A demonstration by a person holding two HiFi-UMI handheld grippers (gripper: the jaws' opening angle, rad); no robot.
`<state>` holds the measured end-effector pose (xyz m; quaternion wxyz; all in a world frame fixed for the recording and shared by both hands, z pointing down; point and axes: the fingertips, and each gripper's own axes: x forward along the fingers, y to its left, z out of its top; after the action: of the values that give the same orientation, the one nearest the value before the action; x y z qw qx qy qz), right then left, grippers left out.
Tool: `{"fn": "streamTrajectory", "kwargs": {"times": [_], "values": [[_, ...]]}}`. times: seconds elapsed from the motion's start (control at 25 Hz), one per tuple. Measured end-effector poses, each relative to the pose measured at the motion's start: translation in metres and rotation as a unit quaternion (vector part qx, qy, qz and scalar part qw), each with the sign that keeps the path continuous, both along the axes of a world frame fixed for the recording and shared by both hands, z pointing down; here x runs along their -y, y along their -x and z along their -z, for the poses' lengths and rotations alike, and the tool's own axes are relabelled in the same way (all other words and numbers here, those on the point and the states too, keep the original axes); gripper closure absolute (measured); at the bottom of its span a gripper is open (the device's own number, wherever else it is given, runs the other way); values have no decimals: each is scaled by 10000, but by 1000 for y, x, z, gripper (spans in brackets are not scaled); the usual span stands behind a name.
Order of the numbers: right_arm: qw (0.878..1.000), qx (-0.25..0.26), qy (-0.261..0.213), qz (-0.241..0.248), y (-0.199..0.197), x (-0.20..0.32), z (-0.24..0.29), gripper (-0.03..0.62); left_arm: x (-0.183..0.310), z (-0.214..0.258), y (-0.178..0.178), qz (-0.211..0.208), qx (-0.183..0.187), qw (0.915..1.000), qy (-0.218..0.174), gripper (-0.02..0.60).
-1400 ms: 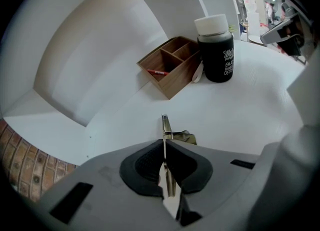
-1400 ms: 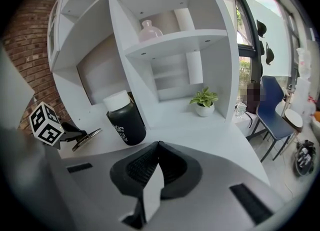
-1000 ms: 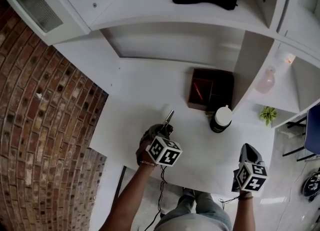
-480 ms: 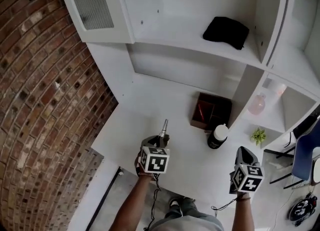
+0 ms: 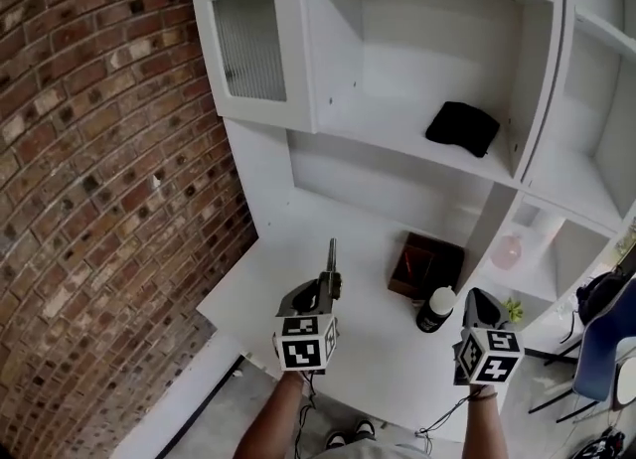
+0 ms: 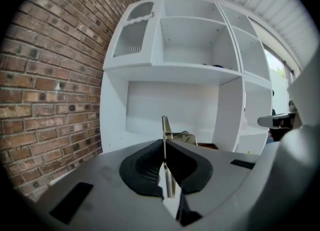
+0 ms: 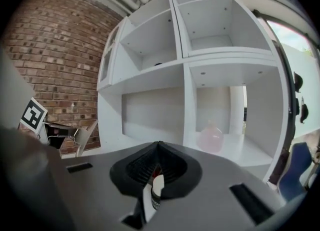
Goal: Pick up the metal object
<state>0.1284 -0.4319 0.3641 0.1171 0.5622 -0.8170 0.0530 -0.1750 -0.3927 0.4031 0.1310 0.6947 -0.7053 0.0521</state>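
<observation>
With my left gripper [image 6: 164,150] clenched on the metal object [image 6: 164,127], its thin strip poking toward twelve o'clock above the white desk [image 5: 263,278], the pick-up looks done, and next I'd only hold it steady, my right gripper [image 7: 159,147] at three o'clock closed on nothing.

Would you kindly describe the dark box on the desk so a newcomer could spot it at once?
Start at the white shelving unit beside the brick wall and drop to its desk surface. The box sits by the upright divider, just behind the white-capped black bottle; it alone is dark brown, square and divided inside.
</observation>
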Motion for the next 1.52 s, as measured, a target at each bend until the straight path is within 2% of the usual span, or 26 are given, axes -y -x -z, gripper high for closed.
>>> {"fn": "streamTrajectory", "kwargs": {"times": [0.12,0.28,0.52,0.84,1.0,1.16,1.52], "values": [[9989,232,-365,157,12,0,27,594,-10,30,5,127,-39,9983,-574,568],[9945,585,-808,304,23,2,59,594,-20,62,8,310,23,9911,-1296,568],[9922,650,-996,361,29,5,73,594,-22,89,5,402,78,9829,-1797,568],[9933,581,-936,336,25,13,68,594,-13,93,1,424,65,9819,-1844,568],[9944,282,-985,240,22,14,66,594,-10,91,-2,436,41,9821,-1831,568],[9951,427,-850,278,21,16,60,594,-9,87,-1,471,8,9826,-1797,568],[9966,351,-703,261,15,22,51,594,-7,75,5,598,-61,9850,-1620,568]]}}
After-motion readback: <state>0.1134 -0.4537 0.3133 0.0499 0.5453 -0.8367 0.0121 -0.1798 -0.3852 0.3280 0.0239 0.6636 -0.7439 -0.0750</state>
